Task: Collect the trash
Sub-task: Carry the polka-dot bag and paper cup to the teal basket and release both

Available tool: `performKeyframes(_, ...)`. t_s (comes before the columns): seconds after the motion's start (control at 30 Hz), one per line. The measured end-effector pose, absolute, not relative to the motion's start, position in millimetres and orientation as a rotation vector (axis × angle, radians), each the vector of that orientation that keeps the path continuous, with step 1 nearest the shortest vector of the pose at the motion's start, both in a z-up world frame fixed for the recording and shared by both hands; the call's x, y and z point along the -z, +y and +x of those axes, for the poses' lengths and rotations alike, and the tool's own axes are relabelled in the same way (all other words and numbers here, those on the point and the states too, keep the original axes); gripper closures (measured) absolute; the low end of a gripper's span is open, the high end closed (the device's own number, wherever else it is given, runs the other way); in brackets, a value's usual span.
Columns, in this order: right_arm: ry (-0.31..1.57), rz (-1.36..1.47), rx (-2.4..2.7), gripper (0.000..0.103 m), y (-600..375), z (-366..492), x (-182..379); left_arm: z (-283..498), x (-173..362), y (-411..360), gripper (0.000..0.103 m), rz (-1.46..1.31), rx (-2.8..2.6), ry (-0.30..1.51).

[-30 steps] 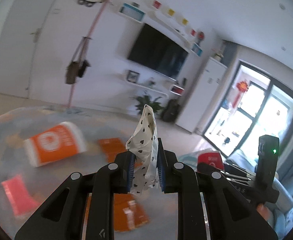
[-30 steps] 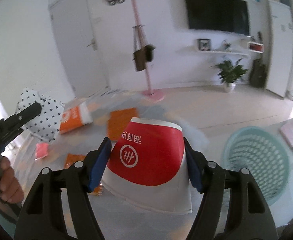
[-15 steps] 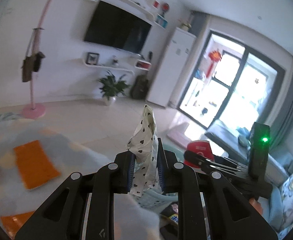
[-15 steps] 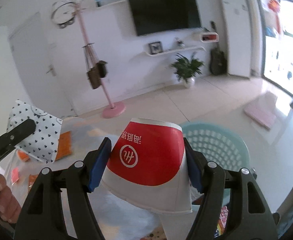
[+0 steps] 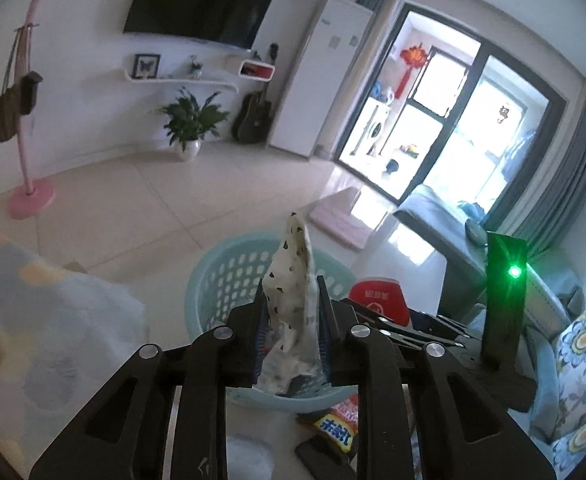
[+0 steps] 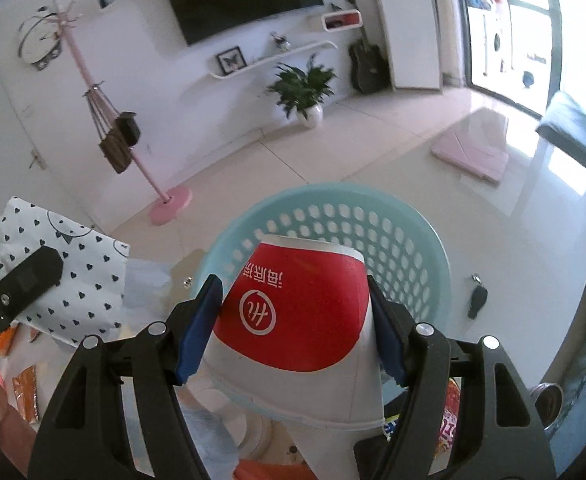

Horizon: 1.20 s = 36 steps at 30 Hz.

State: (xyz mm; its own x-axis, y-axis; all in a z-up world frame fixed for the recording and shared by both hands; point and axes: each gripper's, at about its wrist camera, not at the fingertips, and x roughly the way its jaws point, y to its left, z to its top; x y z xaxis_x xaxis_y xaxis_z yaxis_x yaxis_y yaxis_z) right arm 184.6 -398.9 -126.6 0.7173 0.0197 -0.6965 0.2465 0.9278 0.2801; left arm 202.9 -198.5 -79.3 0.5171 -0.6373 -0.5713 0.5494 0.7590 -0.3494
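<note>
My left gripper (image 5: pixel 289 312) is shut on a white paper bag with black hearts (image 5: pixel 293 292) and holds it over the near rim of a pale blue perforated basket (image 5: pixel 229 276). My right gripper (image 6: pixel 293 312) is shut on a red and white paper cup (image 6: pixel 297 320), held upside down above the same basket (image 6: pixel 405 248). The heart bag (image 6: pixel 65 276) and left gripper show at the left of the right wrist view. The cup (image 5: pixel 377 296) and right gripper show to the right in the left wrist view.
A snack wrapper (image 5: pixel 339 426) lies below the basket. Orange packets (image 6: pixel 25 388) lie on the patterned cloth (image 5: pixel 53 320) at left. A pink coat stand (image 6: pixel 169 200), a potted plant (image 6: pixel 305 92), a pink mat (image 6: pixel 473 156), a sofa (image 5: pixel 445 232) and a key fob (image 6: pixel 478 300) are around.
Both grippers have swung right, away from the cloth with the orange packets, and come over the blue basket. The bag and the cup stay held.
</note>
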Motion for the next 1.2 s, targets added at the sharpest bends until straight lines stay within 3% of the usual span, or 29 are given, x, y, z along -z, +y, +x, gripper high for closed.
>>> performKeyframes(0.17, 0.803, 0.387, 0.155, 0.036, -409, 190, 147, 215, 93, -213, 0.08, -0.106, 0.725, 0.772)
performKeyframes(0.2, 0.81, 0.392, 0.165, 0.036, -410, 190, 151, 216, 95, -214, 0.073, -0.102, 0.721, 0.777)
performKeyframes(0.23, 0.814, 0.399, 0.169, 0.036, -411, 190, 153, 217, 97, -216, 0.056, -0.1, 0.72, 0.785)
performKeyframes(0.3, 0.817, 0.411, 0.172, 0.036, -416, 191, 157, 216, 99, -217, 0.05, -0.1, 0.7, 0.778)
performKeyframes(0.47, 0.815, 0.434, 0.188, 0.029, -424, 187, 161, 213, 93, -209, 0.05, -0.109, 0.689, 0.764)
performKeyframes(0.93, 0.743, 0.4, 0.12, 0.029, -394, 173, 123, 183, 63, -172, 0.05, -0.152, 0.652, 0.677)
performKeyframes(1.2, 0.672, 0.311, -0.022, 0.029, -330, 165, 81, 144, 35, -106, 0.05, -0.19, 0.557, 0.584)
